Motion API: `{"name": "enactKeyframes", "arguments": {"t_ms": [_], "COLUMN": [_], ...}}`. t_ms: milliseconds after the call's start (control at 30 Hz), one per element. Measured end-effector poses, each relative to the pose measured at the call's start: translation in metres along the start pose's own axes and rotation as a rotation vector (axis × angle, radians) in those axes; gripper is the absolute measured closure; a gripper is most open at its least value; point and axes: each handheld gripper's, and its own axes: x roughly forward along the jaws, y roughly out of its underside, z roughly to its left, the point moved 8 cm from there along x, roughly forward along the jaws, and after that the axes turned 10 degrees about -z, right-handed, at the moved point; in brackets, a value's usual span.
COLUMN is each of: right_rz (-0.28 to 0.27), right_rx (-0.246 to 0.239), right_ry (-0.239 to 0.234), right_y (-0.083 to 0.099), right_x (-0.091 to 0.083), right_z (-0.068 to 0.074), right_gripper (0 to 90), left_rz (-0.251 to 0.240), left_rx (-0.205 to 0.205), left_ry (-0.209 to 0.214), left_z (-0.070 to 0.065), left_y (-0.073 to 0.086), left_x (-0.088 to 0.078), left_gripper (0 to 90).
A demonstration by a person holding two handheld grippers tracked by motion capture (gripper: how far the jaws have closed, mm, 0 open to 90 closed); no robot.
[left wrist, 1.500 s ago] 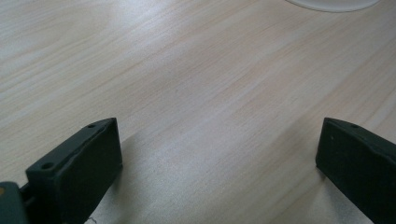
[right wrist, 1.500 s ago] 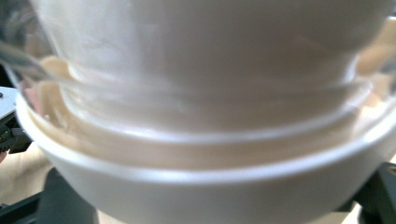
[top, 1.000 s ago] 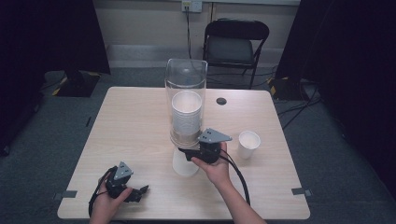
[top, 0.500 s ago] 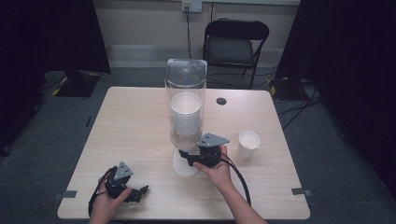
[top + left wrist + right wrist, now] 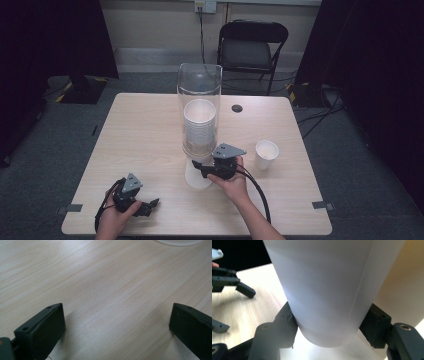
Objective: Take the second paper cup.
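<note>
white paper cup [image 5: 322, 290] being gripped by the right gripper [image 5: 207, 169] beneath the clear plastic dispenser tube [image 5: 200, 107].
a straight downward pull is being advised; the left gripper [image 5: 145, 207] is resting open.

The right gripper [image 5: 197, 167] has closed its jaws onto the bottom paper cup [image 5: 322, 292] under the dispenser [image 5: 200, 107].

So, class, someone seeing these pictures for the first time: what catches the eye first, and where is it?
A tall clear tube stands mid-table with a stack of white paper cups inside. Just below it the right gripper is shut on the lowest cup, which sticks out under the tube. One more white cup stands alone to the right, while the left gripper rests open near the table's front left edge.
</note>
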Motion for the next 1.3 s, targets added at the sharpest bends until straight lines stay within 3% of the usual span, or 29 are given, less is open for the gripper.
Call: {"name": "enactKeyframes", "arguments": {"t_ms": [233, 400, 567, 633, 733, 867, 1000, 1067, 1100, 1133, 1167, 1200, 1300], "right_rz": [-0.011, -0.046, -0.07, -0.056, -0.057, -0.053, -0.037, 0.163, 0.178, 0.106, 0.061, 0.086, 0.118], "right_rx": [0.0, -0.012, 0.008, 0.013, -0.016, 0.018, -0.001, -0.064, -0.039, 0.047, 0.078, 0.027, 0.012], "right_ry": [0.009, 0.039, 0.011, 0.01, 0.009, -0.005, 0.009, 0.041, 0.058, 0.056, 0.053, 0.044, 0.03], "right_y": [-0.003, -0.019, -0.026, -0.025, -0.021, -0.015, -0.014, 0.025, 0.045, 0.048, 0.047, 0.045, 0.036], "right_x": [-0.001, -0.006, -0.007, -0.007, -0.006, -0.003, -0.003, -0.002, -0.005, -0.008, -0.012, -0.013, -0.018], "right_z": [0.003, 0.0, 0.003, 0.004, 0.001, 0.002, 0.001, -0.005, -0.009, -0.01, -0.01, -0.008, -0.01], "right_gripper": [33.0, 22.7, 28.6, 31.7, 34.2, 35.6, 38.4, 38.6, 38.1, 37.4, 36.7, 36.3, 34.9], "left_rz": [0.0, 0.0, 0.0, 0.0, 0.001, -0.002, -0.001, 0.003, 0.004, 0.002, 0.003, 0.002, 0.001], "left_rx": [-0.001, -0.001, 0.0, 0.0, 0.006, 0.004, -0.002, 0.005, 0.012, 0.005, 0.007, 0.008, 0.007], "left_ry": [0.001, 0.001, 0.001, 0.002, 0.0, -0.001, -0.002, -0.001, -0.002, 0.0, 0.001, 0.002, 0.001], "left_z": [0.0, 0.0, 0.0, 0.0, 0.0, 0.0, 0.0, 0.0, 0.001, 0.0, 0.0, 0.0, 0.0], "left_y": [0.0, 0.0, 0.0, 0.0, 0.0, 0.0, 0.0, 0.0, 0.0, 0.0, 0.0, 0.0, 0.0], "left_x": [0.0, 0.0, 0.0, 0.0, 0.0, 0.0, 0.0, -0.001, -0.001, -0.001, 0.0, 0.0, 0.0], "left_gripper": [0.0, 0.0, 0.0, 0.0, 0.0, 0.0, 0.0, 0.0, 0.0, 0.0, 0.0, 0.0, 0.0]}}
